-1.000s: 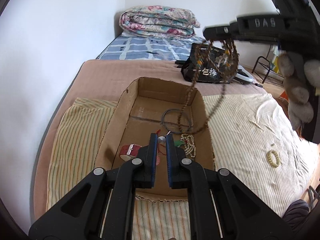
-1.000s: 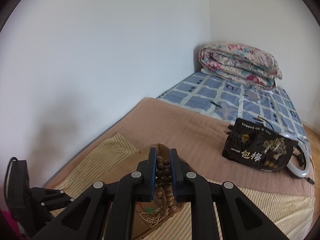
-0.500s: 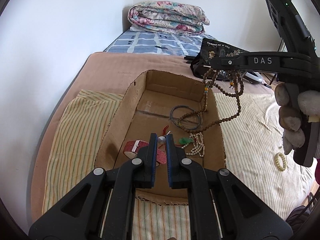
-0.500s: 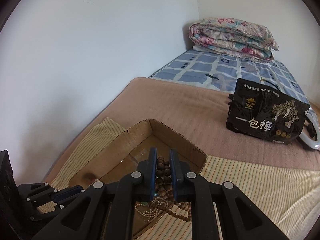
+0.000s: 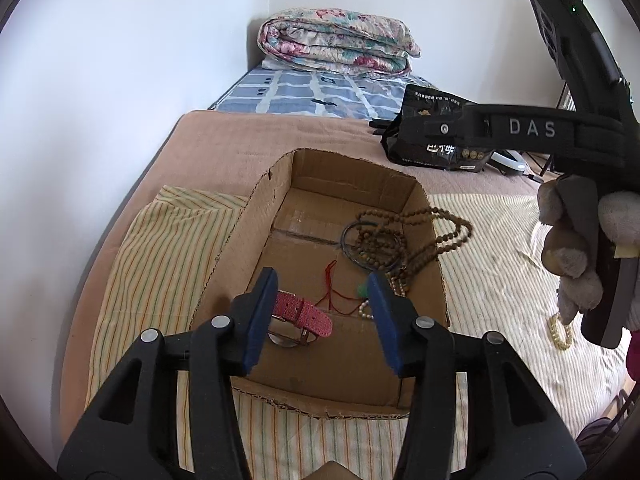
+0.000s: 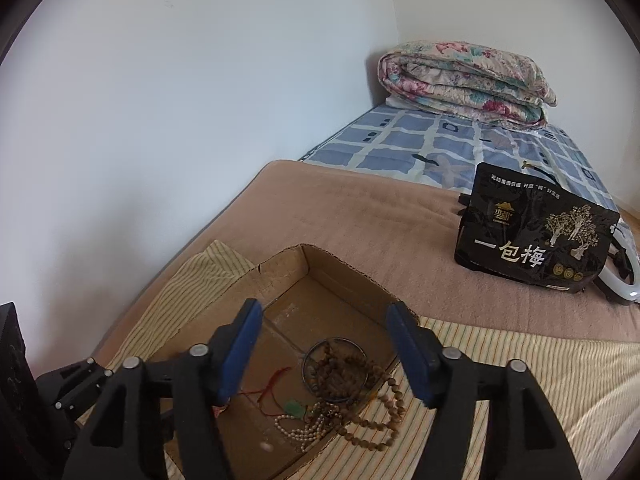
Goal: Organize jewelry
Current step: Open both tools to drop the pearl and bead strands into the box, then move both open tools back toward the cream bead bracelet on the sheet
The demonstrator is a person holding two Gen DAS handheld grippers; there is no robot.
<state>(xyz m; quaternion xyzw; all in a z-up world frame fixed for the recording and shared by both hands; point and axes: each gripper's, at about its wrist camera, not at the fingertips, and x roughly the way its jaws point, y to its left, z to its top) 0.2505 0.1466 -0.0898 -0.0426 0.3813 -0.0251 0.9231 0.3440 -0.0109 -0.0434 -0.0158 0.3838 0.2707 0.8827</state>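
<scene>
A shallow cardboard box lies on the bed. A long brown bead necklace lies in it, part draped over the right wall. Inside too are a dark bangle, a red watch strap, a red cord with a green pendant and a pale bead string. My left gripper is open and empty above the box's near end. My right gripper is open and empty above the box. A pale bead bracelet lies on the striped cloth to the right.
A striped cloth covers the near bed, over a brown blanket. A black snack bag stands behind the box. A folded floral quilt lies at the far end by the white wall.
My right gripper opened and let go of the brown bead necklace, which dropped into the box and over its right wall. My left gripper opened too.
</scene>
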